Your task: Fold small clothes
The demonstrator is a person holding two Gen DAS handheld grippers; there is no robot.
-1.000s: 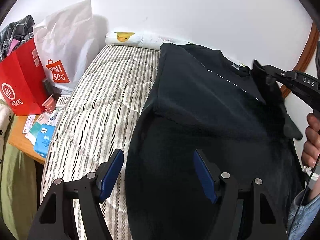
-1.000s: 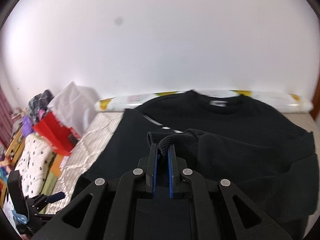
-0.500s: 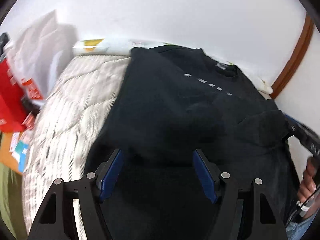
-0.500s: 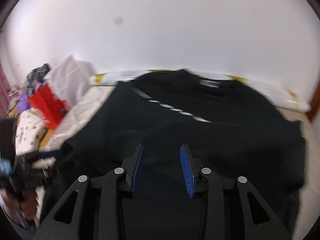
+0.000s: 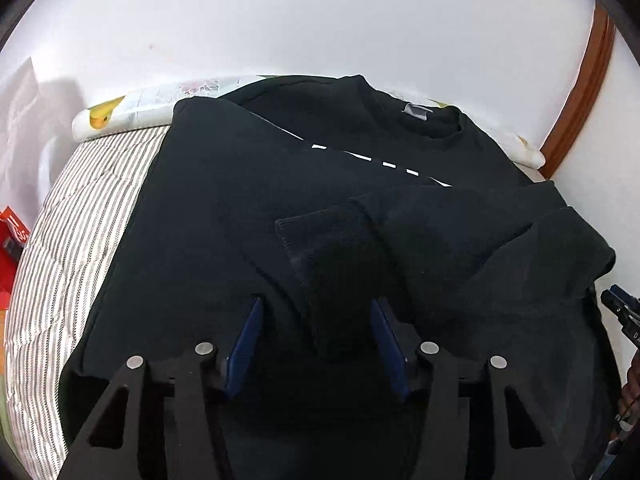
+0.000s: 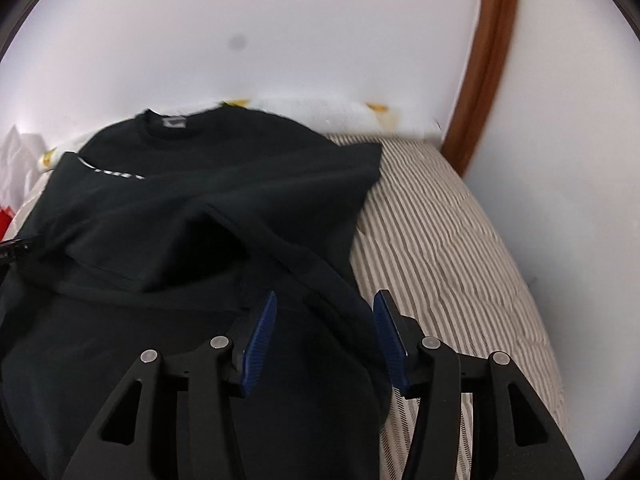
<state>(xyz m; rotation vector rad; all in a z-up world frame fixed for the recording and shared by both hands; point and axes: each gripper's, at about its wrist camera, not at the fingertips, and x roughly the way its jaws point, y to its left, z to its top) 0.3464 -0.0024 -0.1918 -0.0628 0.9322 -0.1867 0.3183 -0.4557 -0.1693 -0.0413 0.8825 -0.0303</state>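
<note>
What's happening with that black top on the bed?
A person is folding a black sweatshirt on a striped mattress, using a hand-held tool in each hand. Both sleeves are already laid across the body. The right tool has just been opening, the left tool closing; neither pinches the cloth, and both hang over the sweatshirt's near part.

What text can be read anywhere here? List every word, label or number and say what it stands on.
"DA": cut-off white letters on the right claw's arm at the picture's edge.
Grey neck label of the black sweater: too small to read.
White dashes across the sweater: blurred; whether they are letters cannot be told.
</note>
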